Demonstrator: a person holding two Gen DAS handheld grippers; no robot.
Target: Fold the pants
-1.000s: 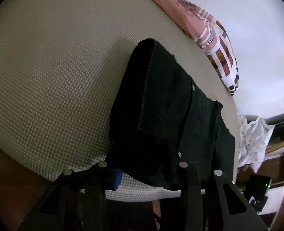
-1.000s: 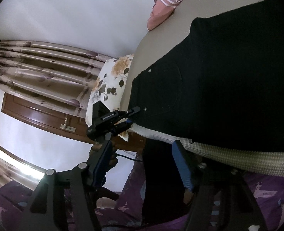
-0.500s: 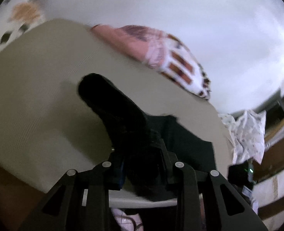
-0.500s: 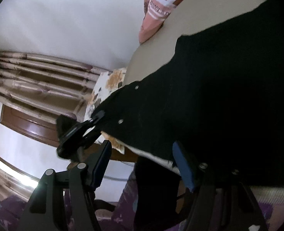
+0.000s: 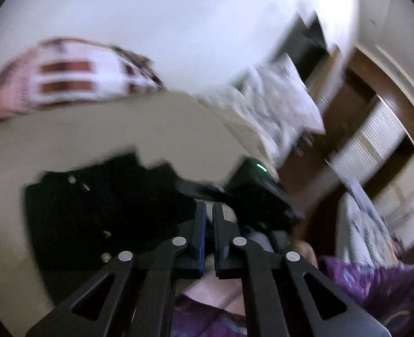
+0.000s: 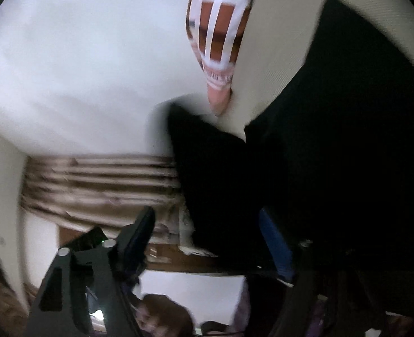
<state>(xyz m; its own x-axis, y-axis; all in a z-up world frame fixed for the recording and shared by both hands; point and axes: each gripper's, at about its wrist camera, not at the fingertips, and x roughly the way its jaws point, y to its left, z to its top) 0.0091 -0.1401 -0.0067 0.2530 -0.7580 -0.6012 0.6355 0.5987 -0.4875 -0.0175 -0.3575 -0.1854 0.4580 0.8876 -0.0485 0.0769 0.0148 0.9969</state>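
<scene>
My left gripper [image 5: 209,207] is nearest in the left wrist view, its two black fingers [image 5: 200,224] pressed together with only a thin slit between the blue pads and no cloth caught in it; the jaws have just been closing and now stand clenched on nothing. Just past those fingertips lie the black denim pants [image 5: 103,210], bunched on the near part of the beige woven mattress [image 5: 94,129], small metal rivets showing on the dark cloth. Beside them to the right is my other tool, the right gripper [image 5: 259,191], a dark blurred shape with a small green light. Farther off on the mattress sits a pink and white pillow with brown rectangles [image 5: 66,78], and behind it a pale wall [image 5: 179,28]. From the right wrist view, my right gripper [image 6: 207,236] has its jaws spread wide, having just been opening; the left finger [image 6: 139,230] stands free in front of the striped brown curtain [image 6: 100,185], while the blue pad of the right finger [image 6: 274,247] lies against the dark pants [image 6: 333,154], which fill the right side of this view. I cannot tell whether that pad presses the cloth or merely rests beside it. Everything is smeared by motion blur.
</scene>
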